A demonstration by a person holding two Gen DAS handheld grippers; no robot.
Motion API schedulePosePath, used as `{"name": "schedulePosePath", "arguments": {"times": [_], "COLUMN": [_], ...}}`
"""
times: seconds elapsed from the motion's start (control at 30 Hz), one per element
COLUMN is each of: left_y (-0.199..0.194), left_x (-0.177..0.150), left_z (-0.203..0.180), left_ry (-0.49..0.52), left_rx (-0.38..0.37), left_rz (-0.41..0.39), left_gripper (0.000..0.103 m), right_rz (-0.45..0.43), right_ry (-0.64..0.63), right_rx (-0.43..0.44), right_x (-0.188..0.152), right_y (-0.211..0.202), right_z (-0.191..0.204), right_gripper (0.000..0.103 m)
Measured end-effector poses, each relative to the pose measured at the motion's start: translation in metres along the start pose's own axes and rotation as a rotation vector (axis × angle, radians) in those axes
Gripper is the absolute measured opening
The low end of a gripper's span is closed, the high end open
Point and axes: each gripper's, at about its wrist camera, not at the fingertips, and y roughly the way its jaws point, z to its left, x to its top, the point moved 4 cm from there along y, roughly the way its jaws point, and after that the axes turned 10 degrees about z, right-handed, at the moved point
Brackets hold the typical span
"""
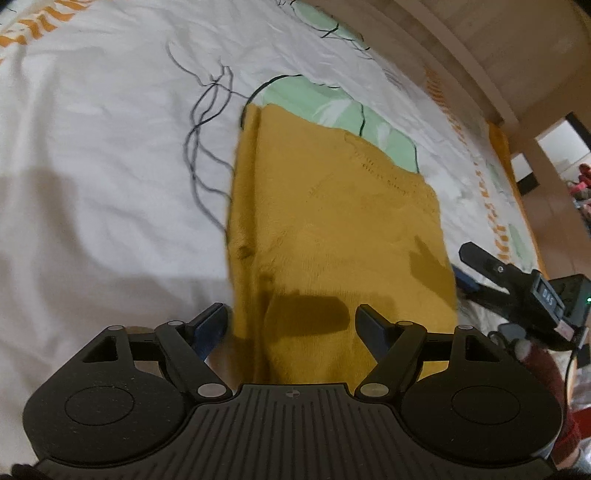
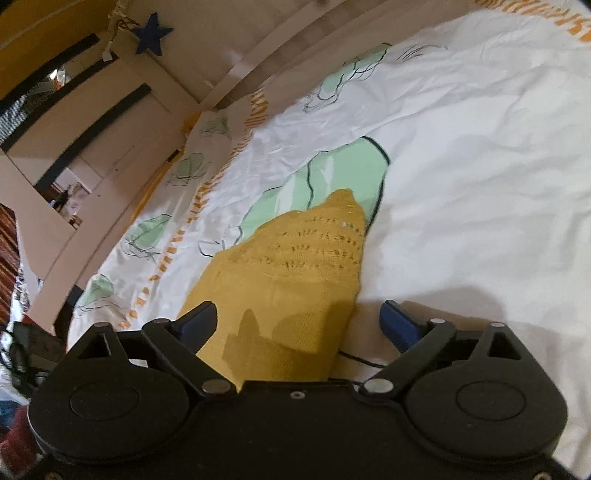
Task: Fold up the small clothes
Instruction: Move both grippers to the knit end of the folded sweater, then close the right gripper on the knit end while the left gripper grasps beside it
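A mustard-yellow knitted garment [image 1: 332, 221] lies flat and folded into a long strip on the white printed bedsheet [image 1: 92, 147]. My left gripper [image 1: 291, 314] is open, its jaws spread over the garment's near end, not holding it. My right gripper [image 2: 299, 314] is open too, with the garment [image 2: 295, 277] lying between its fingers. In the left wrist view the right gripper [image 1: 480, 266] shows at the garment's right edge.
The sheet [image 2: 461, 166] has green leaf shapes and orange markings. Pale wooden furniture [image 2: 110, 122] with a blue star [image 2: 151, 35] stands beyond the bed's edge. A wall and doorway [image 1: 554, 147] lie to the right in the left wrist view.
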Motion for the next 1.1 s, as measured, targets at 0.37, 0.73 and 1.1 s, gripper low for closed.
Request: {"name": "schedulePosePath", "arguments": {"times": [0.37, 0.73, 1.1], "left_y": [0.024, 0.02, -0.019], "left_x": [0.022, 0.002, -0.039], "left_z": [-0.016, -0.019, -0.04], "left_ry": [0.045, 0.003, -0.011], "left_rx": [-0.082, -0.219, -0.336], "left_rz": [0.002, 0.077, 0.123], "left_gripper": [0.083, 0.051, 0.013], "right_rz": [0.043, 0.075, 0.088], "right_ry": [0.044, 0.037, 0.046], "right_rx": [0.156, 0.135, 0.019], "right_x": [0.026, 0.032, 0.001], "right_y": [0.039, 0.045, -0.009], "right_z": [-0.002, -0.002, 0.037], "right_gripper": [0.103, 0.072, 0.039]}}
